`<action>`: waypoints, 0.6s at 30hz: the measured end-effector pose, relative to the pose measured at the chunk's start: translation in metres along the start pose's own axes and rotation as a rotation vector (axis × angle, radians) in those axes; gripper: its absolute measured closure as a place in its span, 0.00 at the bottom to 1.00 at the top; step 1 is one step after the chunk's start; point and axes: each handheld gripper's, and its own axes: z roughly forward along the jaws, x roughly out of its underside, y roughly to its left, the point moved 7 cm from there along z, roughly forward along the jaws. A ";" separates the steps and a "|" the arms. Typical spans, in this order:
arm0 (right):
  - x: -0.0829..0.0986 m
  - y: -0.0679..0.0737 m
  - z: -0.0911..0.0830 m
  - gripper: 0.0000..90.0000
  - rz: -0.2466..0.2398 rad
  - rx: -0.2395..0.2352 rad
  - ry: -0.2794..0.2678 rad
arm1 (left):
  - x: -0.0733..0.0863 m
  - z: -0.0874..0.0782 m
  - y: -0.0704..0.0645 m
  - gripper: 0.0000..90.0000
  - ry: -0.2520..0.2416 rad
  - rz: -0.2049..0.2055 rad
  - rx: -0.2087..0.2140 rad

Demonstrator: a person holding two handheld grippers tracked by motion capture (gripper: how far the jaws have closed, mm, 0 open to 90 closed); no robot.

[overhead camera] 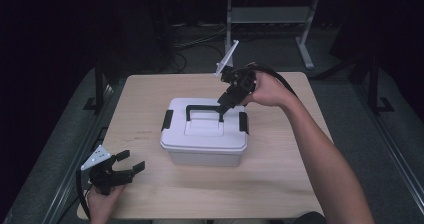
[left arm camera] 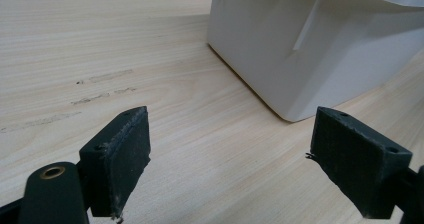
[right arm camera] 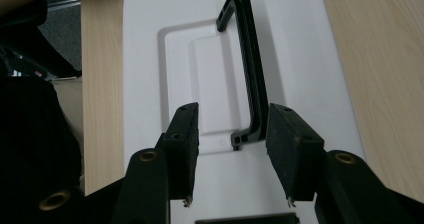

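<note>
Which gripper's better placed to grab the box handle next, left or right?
Right. The right gripper hangs over the white box's lid, open jaws straddling one end of the raised black handle. The left gripper sits low at the near table edge, open, beside the box, so it would probably need a longer move.

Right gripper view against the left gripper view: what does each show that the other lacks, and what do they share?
The right gripper view looks down on the box's lid and its raised black handle, with the right gripper open around the handle's end. The left gripper view has the box's side wall near the table, and the left gripper open over bare wood, holding nothing. Both show the white box and the wooden table.
</note>
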 end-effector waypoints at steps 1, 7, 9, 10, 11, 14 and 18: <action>0.002 0.000 -0.001 0.62 0.006 0.002 0.002 | 0.000 0.000 0.000 0.17 0.000 0.000 0.000; 0.013 -0.001 -0.006 0.62 0.025 0.007 -0.005 | 0.001 0.001 0.000 0.17 0.006 0.002 -0.001; 0.016 -0.001 -0.008 0.61 0.028 0.005 -0.010 | 0.001 0.000 0.000 0.17 0.006 0.002 -0.002; 0.016 -0.001 -0.008 0.61 0.028 0.005 -0.010 | 0.001 0.000 0.000 0.17 0.004 0.001 -0.004; 0.019 -0.001 -0.009 0.61 0.037 0.006 -0.013 | 0.001 0.000 0.001 0.17 0.004 -0.001 -0.004; 0.024 -0.003 -0.010 0.61 0.044 0.011 -0.016 | 0.001 0.000 0.001 0.17 0.003 -0.002 -0.005; 0.031 -0.004 -0.010 0.60 0.061 0.012 -0.015 | 0.002 0.000 0.002 0.17 0.004 -0.001 -0.005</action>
